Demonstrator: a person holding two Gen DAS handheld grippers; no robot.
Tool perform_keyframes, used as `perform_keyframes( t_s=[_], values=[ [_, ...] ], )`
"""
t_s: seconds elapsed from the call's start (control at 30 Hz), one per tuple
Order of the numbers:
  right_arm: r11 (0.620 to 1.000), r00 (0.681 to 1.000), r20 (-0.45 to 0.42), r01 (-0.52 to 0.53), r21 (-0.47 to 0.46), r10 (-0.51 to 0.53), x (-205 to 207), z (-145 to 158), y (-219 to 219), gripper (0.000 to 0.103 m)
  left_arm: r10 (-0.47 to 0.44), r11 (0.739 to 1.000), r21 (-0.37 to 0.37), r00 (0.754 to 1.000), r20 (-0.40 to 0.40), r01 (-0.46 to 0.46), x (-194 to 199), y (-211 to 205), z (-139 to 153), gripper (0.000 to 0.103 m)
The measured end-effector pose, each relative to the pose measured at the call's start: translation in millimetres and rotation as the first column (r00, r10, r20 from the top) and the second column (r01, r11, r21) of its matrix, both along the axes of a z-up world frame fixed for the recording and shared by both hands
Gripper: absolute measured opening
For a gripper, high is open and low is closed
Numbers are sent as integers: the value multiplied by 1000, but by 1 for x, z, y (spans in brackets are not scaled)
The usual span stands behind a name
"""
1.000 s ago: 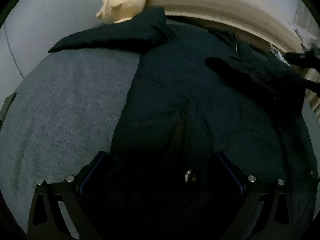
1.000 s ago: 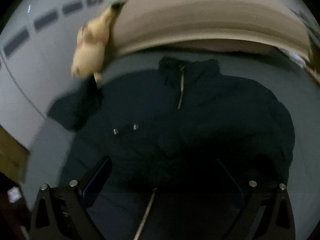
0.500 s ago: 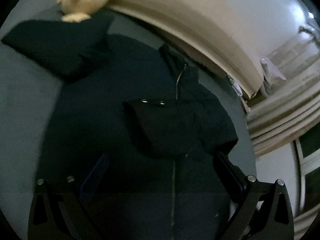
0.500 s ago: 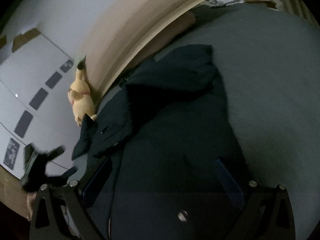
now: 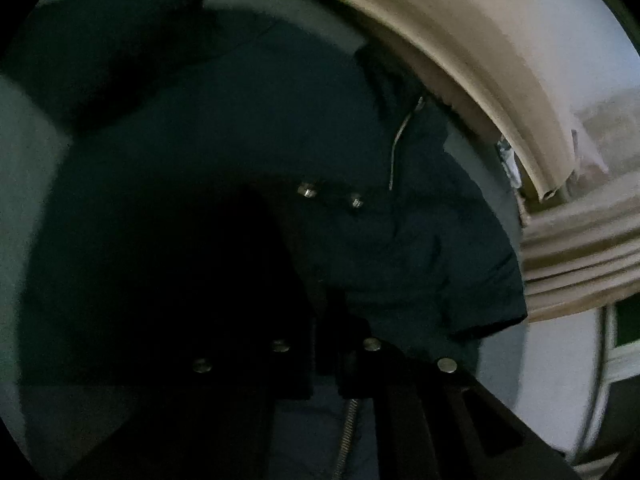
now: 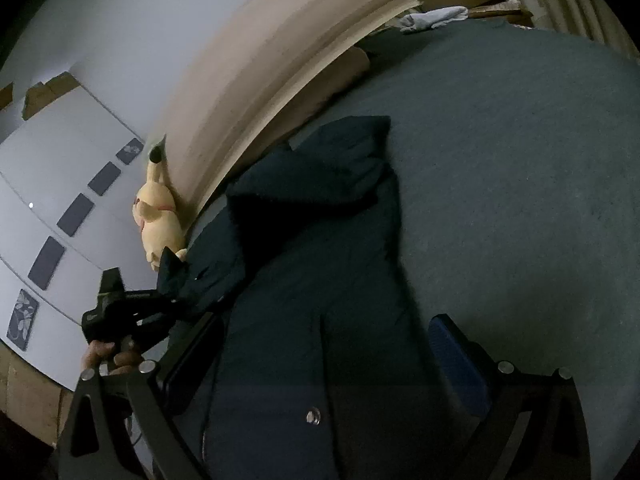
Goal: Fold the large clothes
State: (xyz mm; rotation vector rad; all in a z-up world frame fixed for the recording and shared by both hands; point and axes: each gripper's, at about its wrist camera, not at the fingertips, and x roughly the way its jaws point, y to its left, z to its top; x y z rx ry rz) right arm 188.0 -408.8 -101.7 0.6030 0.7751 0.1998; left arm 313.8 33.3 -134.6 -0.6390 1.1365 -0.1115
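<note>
Your dark navy jacket [image 6: 320, 280] lies spread on the grey bed [image 6: 520, 180], collar toward the tan headboard [image 6: 280, 72]. One sleeve [image 6: 320, 168] is folded in across the chest.

Your right claw [image 6: 320, 364] is released: its two fingers stand wide apart over the lower part of the jacket, the blue pad of one finger [image 6: 460, 364] showing at the right, and a metal snap [image 6: 313, 416] lies between them. Nothing is pinched there.

Your left claw [image 6: 168, 300] shows in the right wrist view at the jacket's far side, clenched on dark fabric of the other sleeve [image 6: 208, 276], just below the yellow plush toy [image 6: 158, 220] that leans on the headboard. Your left hand [image 6: 108, 356] grips its handle.

In the left wrist view the picture is dark and blurred: fabric with snaps [image 5: 280, 346] hangs close to the lens and hides most of the claw, and beyond it you see the zipper [image 5: 396, 148] and two more snaps [image 5: 332, 196] on the folded sleeve. Beige curtains [image 5: 580, 256] hang beyond the bed's right edge.
</note>
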Motion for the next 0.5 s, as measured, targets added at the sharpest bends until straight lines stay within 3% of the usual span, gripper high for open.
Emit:
perform_keyframes(
  t_s=[0.13, 0.2, 0.33, 0.5],
  values=[
    [999, 1000, -10, 16, 28, -16, 15, 3, -12, 103, -23, 986, 167, 987, 158, -3, 7, 18, 44, 4],
    [999, 999, -9, 31, 30, -31, 32, 10, -20, 103, -31, 974, 228, 982, 189, -14, 16, 28, 53, 4],
    [998, 998, -21, 53, 44, -52, 88, 19, -37, 103, -52, 952, 305, 980, 192, -9, 30, 40, 45, 4],
    [996, 994, -96, 50, 75, -42, 178, 10, -53, 103, -52, 943, 334, 985, 165, -6, 41, 43, 19, 4]
  ],
)
